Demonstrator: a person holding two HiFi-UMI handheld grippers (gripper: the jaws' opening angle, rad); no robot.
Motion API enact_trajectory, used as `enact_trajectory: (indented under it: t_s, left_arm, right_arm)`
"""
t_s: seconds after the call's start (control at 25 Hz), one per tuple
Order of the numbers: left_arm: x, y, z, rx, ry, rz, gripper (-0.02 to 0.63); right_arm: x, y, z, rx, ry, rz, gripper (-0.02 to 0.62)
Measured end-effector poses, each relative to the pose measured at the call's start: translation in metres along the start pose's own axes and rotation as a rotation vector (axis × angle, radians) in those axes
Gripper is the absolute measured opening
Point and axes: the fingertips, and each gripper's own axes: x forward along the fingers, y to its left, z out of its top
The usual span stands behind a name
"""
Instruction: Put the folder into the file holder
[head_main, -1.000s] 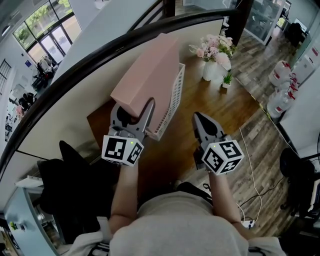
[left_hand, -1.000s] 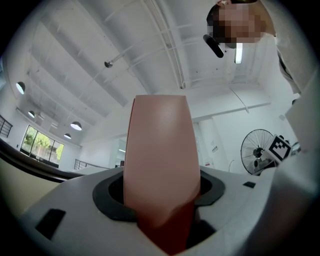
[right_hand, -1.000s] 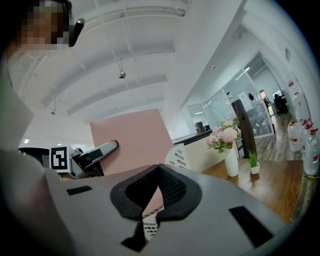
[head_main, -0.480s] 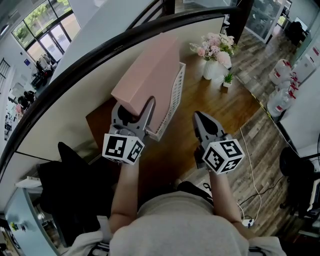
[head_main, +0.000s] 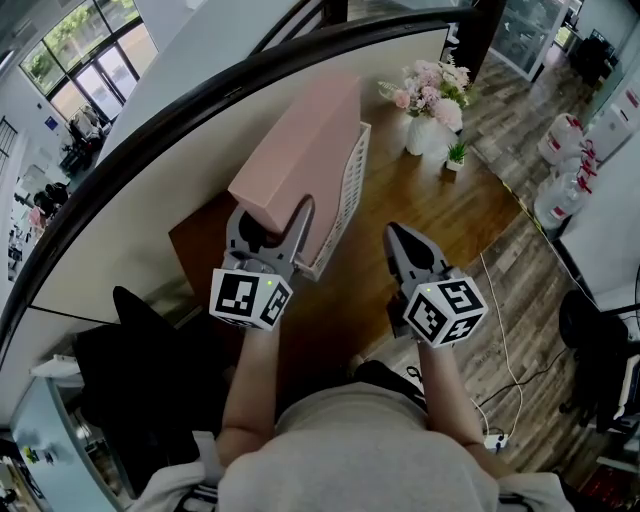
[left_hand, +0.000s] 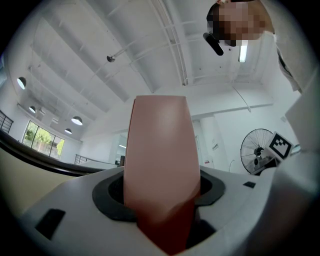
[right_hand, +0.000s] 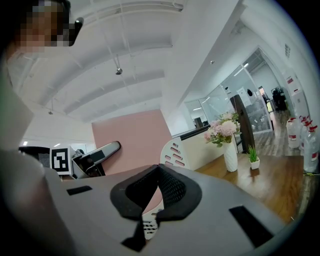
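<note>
The left gripper (head_main: 271, 213) clamped the folder (head_main: 300, 150) by its near end, long axis pointing up-right along the holder (head_main: 347, 205); the right gripper (head_main: 404, 248) hung closed, empty.

pink folder (head_main: 300, 150), white slotted file holder (head_main: 345, 205)

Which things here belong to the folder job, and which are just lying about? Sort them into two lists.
Job in hand:
- pink folder, clamped in the left gripper
- white file holder
- right gripper, shut and empty

Lying about:
- flower vase
- small potted plant
- water bottles
- floor cable
</note>
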Motion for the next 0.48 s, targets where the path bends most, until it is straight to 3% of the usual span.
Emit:
enact_trajectory:
  t_s: [0.48]
  left_arm:
    - [0.006,0.002,-0.026,-0.008,0.055,0.001,0.301]
  right_arm:
    - [0.006,-0.003,-0.007,0.032,0.002,-0.008,0.011]
